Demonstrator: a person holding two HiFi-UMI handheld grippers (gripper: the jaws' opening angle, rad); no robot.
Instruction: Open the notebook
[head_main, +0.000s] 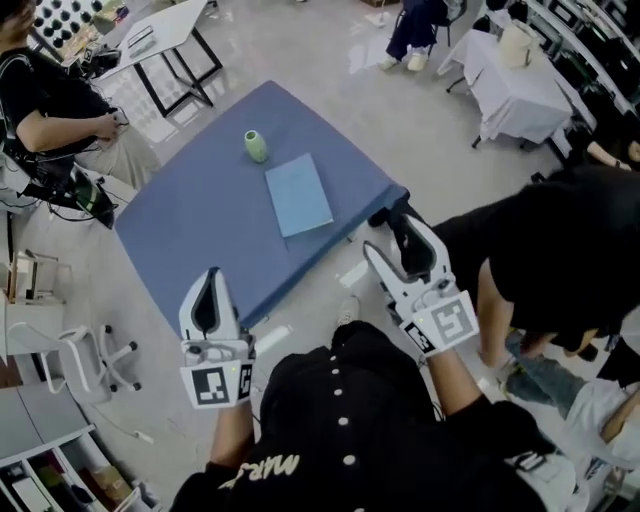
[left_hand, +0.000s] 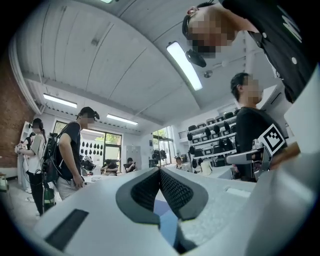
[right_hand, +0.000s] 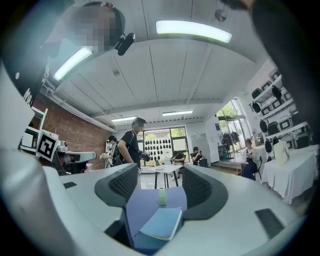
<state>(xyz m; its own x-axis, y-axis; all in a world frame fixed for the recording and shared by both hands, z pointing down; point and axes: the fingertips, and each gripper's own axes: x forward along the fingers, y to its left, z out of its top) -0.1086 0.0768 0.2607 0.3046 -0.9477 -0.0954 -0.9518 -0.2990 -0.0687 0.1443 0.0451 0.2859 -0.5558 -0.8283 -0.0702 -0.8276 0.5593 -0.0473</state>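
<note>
Both black-sleeved arms reach forward. The left gripper (head_main: 211, 284) has its jaws pressed together; the right gripper (head_main: 388, 232) has its jaws apart, holding nothing.

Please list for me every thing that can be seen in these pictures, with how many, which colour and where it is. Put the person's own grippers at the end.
table: one, blue top, centre of the head view
notebook: one, light blue, closed, flat on the blue table near its right side
small vase: one, pale green, upright on the table, beyond the notebook and apart from it
folding table: one, white top with black legs, far left
covered table: one, white cloth, far right
chair: one, white, on the floor at left
other people: at least three, dark clothes, around the room
left gripper: one, white, jaws together, holding nothing, short of the table's near edge
right gripper: one, white, jaws apart, holding nothing, pointing at the notebook
</note>
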